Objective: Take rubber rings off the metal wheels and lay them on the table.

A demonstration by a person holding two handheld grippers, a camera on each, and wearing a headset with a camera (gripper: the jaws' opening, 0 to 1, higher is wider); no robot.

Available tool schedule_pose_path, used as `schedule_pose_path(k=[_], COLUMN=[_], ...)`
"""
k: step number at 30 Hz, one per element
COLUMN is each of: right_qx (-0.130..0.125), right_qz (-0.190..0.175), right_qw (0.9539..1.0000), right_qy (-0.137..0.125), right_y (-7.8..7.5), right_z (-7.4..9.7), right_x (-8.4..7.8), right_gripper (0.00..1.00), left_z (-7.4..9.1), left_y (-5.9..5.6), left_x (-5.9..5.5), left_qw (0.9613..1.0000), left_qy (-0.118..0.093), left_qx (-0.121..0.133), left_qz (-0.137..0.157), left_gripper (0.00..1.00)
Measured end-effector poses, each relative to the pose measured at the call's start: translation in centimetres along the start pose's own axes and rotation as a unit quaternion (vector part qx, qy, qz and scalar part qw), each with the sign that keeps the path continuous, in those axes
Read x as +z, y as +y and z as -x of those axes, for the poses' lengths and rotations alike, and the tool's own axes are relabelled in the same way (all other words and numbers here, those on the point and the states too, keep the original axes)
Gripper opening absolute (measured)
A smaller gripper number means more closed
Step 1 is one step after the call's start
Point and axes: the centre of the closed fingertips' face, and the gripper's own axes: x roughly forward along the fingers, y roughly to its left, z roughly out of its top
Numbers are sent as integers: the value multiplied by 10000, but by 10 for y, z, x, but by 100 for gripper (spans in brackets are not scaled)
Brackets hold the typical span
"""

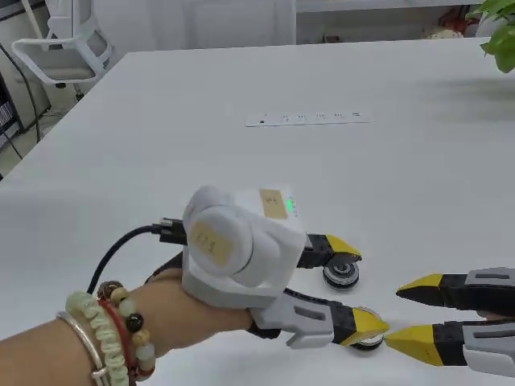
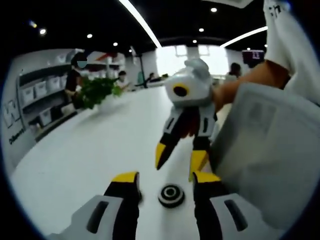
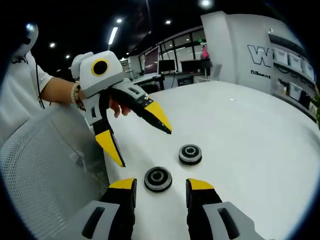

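Two small metal wheels with black rubber rings lie flat on the white table point(image 1: 241, 161). One wheel point(image 1: 341, 273) sits between the open jaws of my left gripper point(image 1: 373, 291); it lies low between those jaws in the left gripper view point(image 2: 171, 195). The other wheel point(image 1: 368, 338) lies by the left gripper's near jaw tip. It rests just ahead of my open right gripper point(image 3: 161, 184), close between its tips point(image 3: 158, 179), with the first wheel point(image 3: 190, 154) farther off. The right gripper point(image 1: 393, 314) faces the left gripper point(image 3: 144, 146), tips nearly meeting.
A white power strip point(image 1: 308, 119) lies farther back on the table. An office chair point(image 1: 60, 44) stands beyond the far left corner and a plant point(image 1: 499, 32) at the far right. A black cable point(image 1: 121, 245) trails from the left gripper.
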Motion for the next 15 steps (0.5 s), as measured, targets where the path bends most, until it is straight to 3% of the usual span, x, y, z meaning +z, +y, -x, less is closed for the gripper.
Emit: schedule_pose_path(k=[10, 15], right_qx=[104, 126], right_qz=[9, 7], right_qw=[9999, 9998], right_qy=[97, 153], right_y=[0, 0], right_z=[-6, -6], right_x=[-9, -14], right_gripper=[36, 36], left_z=[-14, -19], left_y=[3, 2], left_x=[-19, -28], left_qw=[9996, 9987], left_qy=[176, 222], left_qx=[104, 168], left_qz=[185, 427], left_gripper=[35, 28])
